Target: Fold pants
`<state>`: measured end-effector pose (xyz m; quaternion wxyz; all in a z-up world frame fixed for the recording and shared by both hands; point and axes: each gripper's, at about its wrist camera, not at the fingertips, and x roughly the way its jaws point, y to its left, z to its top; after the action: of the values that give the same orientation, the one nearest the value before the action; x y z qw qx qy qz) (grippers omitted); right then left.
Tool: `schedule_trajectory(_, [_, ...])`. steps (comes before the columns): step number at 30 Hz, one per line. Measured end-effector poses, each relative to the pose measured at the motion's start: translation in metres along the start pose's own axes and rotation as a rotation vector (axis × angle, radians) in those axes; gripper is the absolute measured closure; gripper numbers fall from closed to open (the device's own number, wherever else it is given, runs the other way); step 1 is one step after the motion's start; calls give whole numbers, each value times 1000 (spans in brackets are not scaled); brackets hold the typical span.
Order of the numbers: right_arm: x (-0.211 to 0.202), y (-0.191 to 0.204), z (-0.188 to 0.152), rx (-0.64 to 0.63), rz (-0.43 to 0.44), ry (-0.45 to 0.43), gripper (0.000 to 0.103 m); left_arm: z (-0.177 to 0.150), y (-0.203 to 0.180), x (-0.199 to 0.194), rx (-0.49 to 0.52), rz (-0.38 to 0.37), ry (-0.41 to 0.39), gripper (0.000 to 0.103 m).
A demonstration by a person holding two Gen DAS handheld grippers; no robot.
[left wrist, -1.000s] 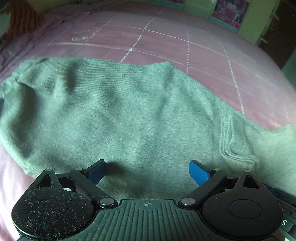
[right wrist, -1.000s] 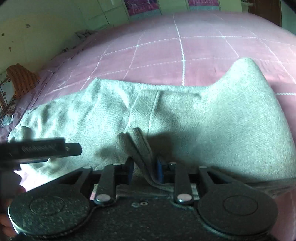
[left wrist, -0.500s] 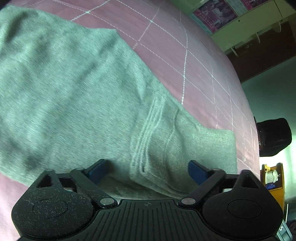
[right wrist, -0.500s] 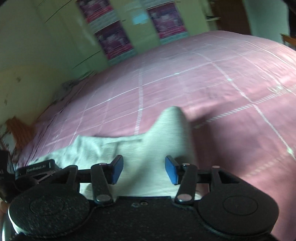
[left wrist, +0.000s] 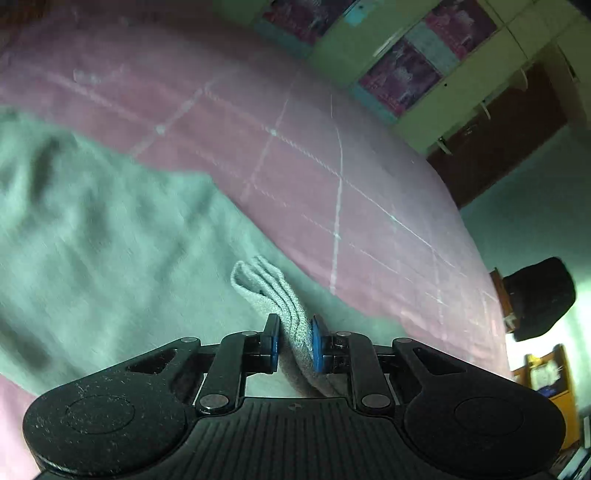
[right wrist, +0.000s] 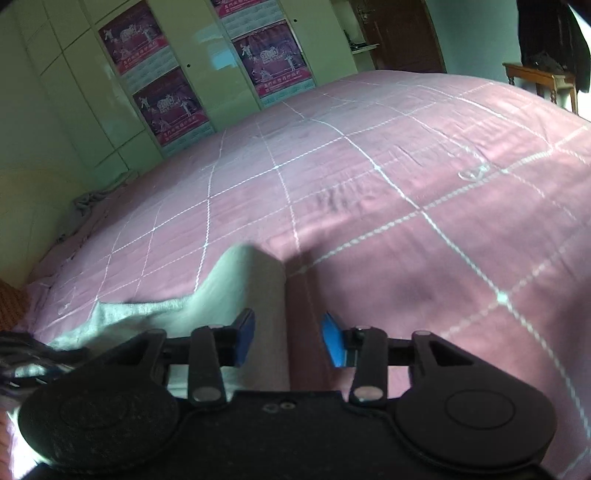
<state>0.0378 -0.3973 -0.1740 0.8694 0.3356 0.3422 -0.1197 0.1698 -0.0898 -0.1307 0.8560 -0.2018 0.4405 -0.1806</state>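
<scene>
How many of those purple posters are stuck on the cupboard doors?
4 in the right claw's view: two stacked on the left door, upper and lower, one on the next door, and one cut off by the top edge. More may be out of frame.

Both wrist views skim low over the bedspread (right wrist: 369, 206), sharing it.

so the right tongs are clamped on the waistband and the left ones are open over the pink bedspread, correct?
No, the sides are swapped. The left wrist view shows the left tongs shut on the waistband; the right wrist view shows the right tongs open over the pink bedspread.
</scene>
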Motion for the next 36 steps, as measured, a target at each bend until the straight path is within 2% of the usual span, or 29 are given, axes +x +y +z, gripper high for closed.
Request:
schedule_trajectory(3, [13,21,-1,-79,16,26,67,-10,25,4,57,104,42,85])
schedule_trajectory(5, [25,39,-9,-125,34,60,68,-28,41,19,110,210,96,85])
schedule_trajectory(6, [31,46,-14,-147,37,76,68,-37,48,29,146,246,128,78])
schedule_trajectory(7, [38,54,-20,-176,33,101,68,-42,49,29,168,247,100,75])
schedule_trajectory(9, [61,64,-38,-243,5,216,68,-40,47,20,144,265,85,71])
schedule_trajectory(11, [63,73,-46,-348,-22,216,68,-28,39,2,130,247,16,71])
schedule_trajectory(13, [59,74,-36,-332,-3,221,68,-14,27,-5,175,222,-21,71])
schedule_trajectory(15, [56,74,-22,-291,20,184,67,0,10,9,208,196,16,70])
schedule_trajectory(19, [75,94,0,-334,-23,145,65,3,-14,56,286,216,88,65])
schedule_trajectory(22, [99,101,8,-346,-63,156,65,-7,-8,88,301,268,145,61])
schedule_trajectory(23, [110,100,6,-353,-80,183,65,-12,-8,90,329,276,134,61])
schedule_trajectory(25, [130,93,-6,-388,-89,252,65,-17,-17,92,380,310,126,61])
schedule_trajectory(29, [129,99,-4,-436,-99,271,64,-29,-19,81,392,308,119,61])
schedule_trajectory(31, [116,103,-4,-432,-82,246,63,-41,-14,69,400,290,110,61])
schedule_trajectory(32, [108,102,-12,-425,-49,222,64,-46,-13,64,407,284,103,61])
schedule_trajectory(33, [107,102,-23,-444,-39,238,63,-51,-11,59,415,280,97,61])
schedule_trajectory(35, [101,105,-47,-544,-61,196,63,-59,-10,51,422,279,93,61])
schedule_trajectory(36, [98,106,-52,-550,-69,188,63,-62,-10,47,422,280,93,61])
